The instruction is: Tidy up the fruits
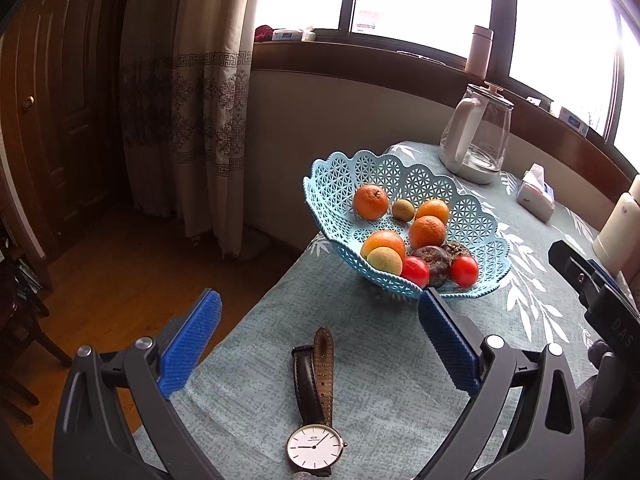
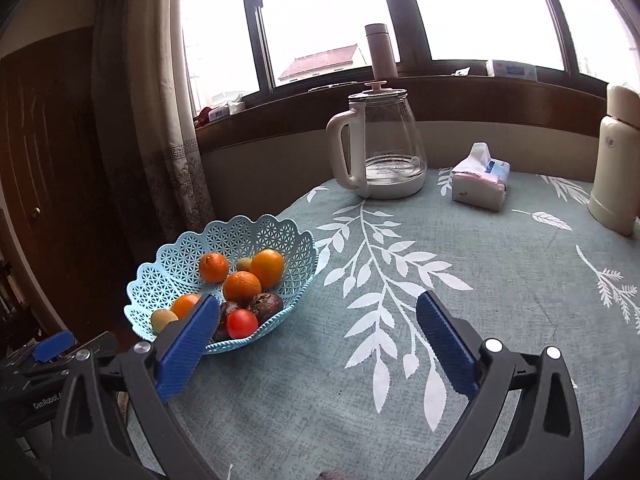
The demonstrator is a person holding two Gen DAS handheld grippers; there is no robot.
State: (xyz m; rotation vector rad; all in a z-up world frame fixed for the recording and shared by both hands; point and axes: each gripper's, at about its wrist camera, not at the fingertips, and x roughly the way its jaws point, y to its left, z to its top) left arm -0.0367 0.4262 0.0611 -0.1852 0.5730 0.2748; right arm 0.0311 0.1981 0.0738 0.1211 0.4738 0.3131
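Note:
A light blue lattice basket (image 1: 476,216) (image 2: 256,236) stands near the table's left edge. It holds several oranges (image 1: 427,232) (image 2: 241,286), two red tomatoes (image 1: 465,271) (image 2: 242,323), a small green kiwi-like fruit (image 1: 403,210), a pale yellow-green fruit (image 1: 385,261) (image 2: 163,319) and dark purple fruits (image 1: 434,260) (image 2: 266,305). My left gripper (image 1: 320,308) is open and empty, just short of the basket. My right gripper (image 2: 318,312) is open and empty too; its left finger overlaps the basket's near rim in the right wrist view.
A wristwatch (image 1: 316,412) lies on the teal leaf-print tablecloth (image 2: 400,380) between the left fingers. A glass kettle (image 2: 380,144), a tissue pack (image 2: 480,182) and a cream flask (image 2: 616,168) stand at the back. The table edge drops to a wooden floor (image 1: 120,280) on the left.

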